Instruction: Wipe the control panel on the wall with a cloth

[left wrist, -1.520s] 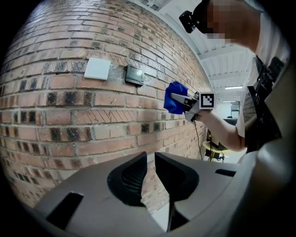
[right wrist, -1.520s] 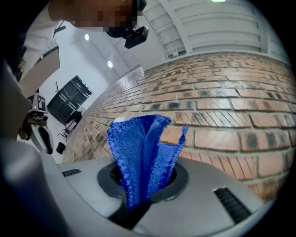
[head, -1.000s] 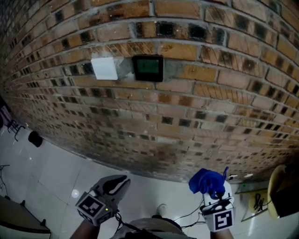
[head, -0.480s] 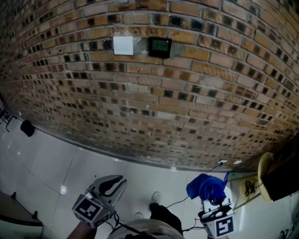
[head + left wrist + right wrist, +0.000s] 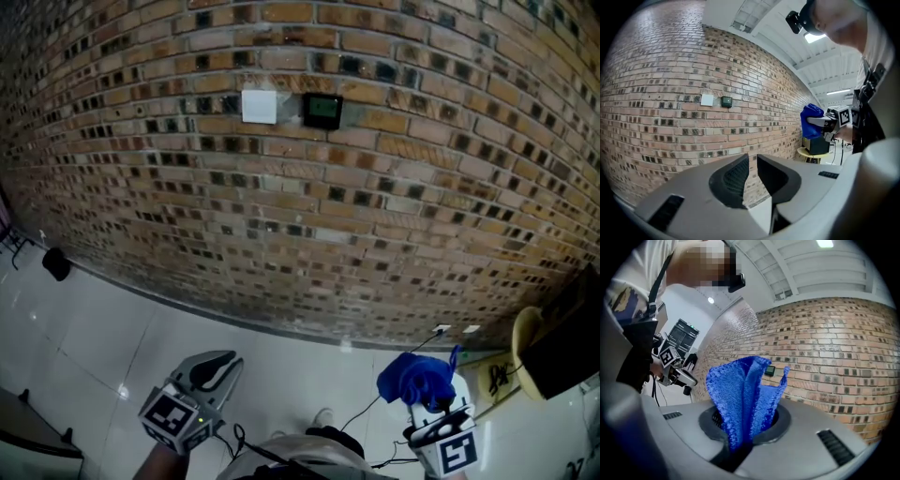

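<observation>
Held low, well below the control panel (image 5: 322,111): my right gripper (image 5: 436,405) clamps the blue cloth (image 5: 414,379) upright; my left gripper (image 5: 217,367), jaws narrowly parted, holds nothing.

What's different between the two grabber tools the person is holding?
The right gripper is clamped on a blue cloth; the left gripper holds nothing. The right gripper's jaws are shut on the fabric; the left gripper's stand a narrow gap apart. Both are held low, short of the brick wall, and carry a marker cube.
</observation>
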Motion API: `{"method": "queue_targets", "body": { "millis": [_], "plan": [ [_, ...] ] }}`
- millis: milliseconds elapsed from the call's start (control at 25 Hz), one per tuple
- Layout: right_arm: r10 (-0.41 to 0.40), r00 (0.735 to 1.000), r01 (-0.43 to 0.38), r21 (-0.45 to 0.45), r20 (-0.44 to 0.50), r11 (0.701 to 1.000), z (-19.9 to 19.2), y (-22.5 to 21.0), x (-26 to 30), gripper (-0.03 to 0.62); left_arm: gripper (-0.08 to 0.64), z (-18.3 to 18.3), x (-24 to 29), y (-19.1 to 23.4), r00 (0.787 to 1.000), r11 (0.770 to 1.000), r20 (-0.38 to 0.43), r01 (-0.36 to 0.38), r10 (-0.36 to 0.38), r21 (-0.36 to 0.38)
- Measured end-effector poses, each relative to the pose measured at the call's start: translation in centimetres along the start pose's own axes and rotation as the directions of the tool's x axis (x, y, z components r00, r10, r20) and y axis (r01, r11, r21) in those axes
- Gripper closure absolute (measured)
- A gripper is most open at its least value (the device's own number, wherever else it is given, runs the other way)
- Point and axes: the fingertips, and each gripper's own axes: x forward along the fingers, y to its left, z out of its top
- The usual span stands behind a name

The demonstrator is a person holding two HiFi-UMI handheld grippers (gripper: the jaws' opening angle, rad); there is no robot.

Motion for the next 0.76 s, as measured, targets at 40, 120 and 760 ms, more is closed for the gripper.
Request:
{"method": "queue_targets", "body": {
  "millis": [40, 120, 760],
  "plan": [
    [-0.002, 1.000, 0.002, -0.001, -0.002, 1.000, 0.0, 0.1, -0.3, 0.505, 0.509, 0.1, 0.0, -0.2, 1.000, 1.000, 0.007, 0.006, -0.006, 0.005],
    [-0.004, 1.000, 0.004, -0.002, -0.001, 1.000, 0.0, 0.4, -0.7, 0.505, 0.509, 0.3, 0.0, -0.8, 1.000, 1.000, 0.027, 0.017, -0.017, 0.011],
    [0.016, 1.000, -0.016, 0.005, 0.004, 1.000, 0.2, 1.9, -2.2, 0.505, 0.509, -0.3, -2.5, -1.7, 0.999, 1.000, 0.040, -0.012, 0.012, 0.012]
  ]
}}
